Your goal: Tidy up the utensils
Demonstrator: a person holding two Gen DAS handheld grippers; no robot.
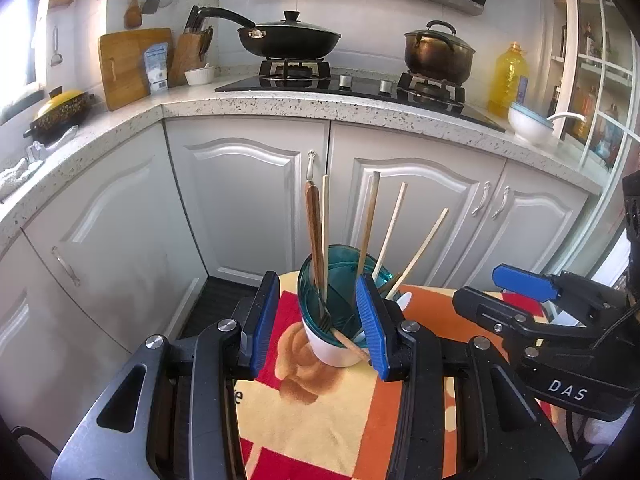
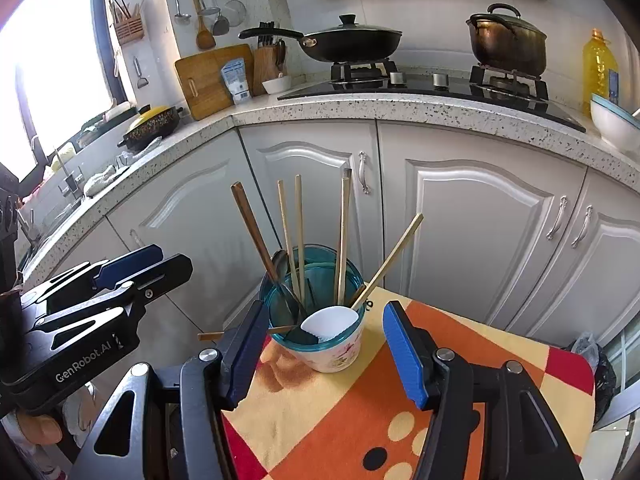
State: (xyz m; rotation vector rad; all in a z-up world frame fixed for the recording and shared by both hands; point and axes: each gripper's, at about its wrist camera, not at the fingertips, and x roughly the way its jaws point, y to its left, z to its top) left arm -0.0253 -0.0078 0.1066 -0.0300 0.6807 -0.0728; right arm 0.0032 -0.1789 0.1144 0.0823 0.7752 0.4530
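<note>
**kitchenbot_fan:** Utensils first, since that's your whole job: you've got chopsticks [image 2: 342,236], a metal spoon [image 2: 281,265] and a dark-handled fork [image 1: 314,236] all standing in one cup [image 2: 334,350] on the patterned cloth [image 2: 460,344], near the table's far edge. There's a clear teal insert [image 2: 316,276] sitting inside the cup, and something white [image 2: 330,322] tucked in at the front, can't tell what it is.

**umi_newbie:** How would they handle?

**kitchenbot_fan:** My guess: the chopsticks are light, stiff and thin, so they'll roll or twist if you pinch them off-centre. Take them by the upper shaft, where they fan apart and you can single one out. The spoon looks slick, so grab it low on the handle. The cup looks top-heavy with everything leaning, and one stick [image 2: 390,260] tilts way out right, so pull straight up or you'll tip it.

**umi_newbie:** And my tongs?

**kitchenbot_fan:** Your left gripper [image 1: 320,324] has its jaws apart on either side of the cup, gripping nothing. Your right gripper [image 2: 320,354] is the same: spread wide, cup between the pads, empty.
</note>
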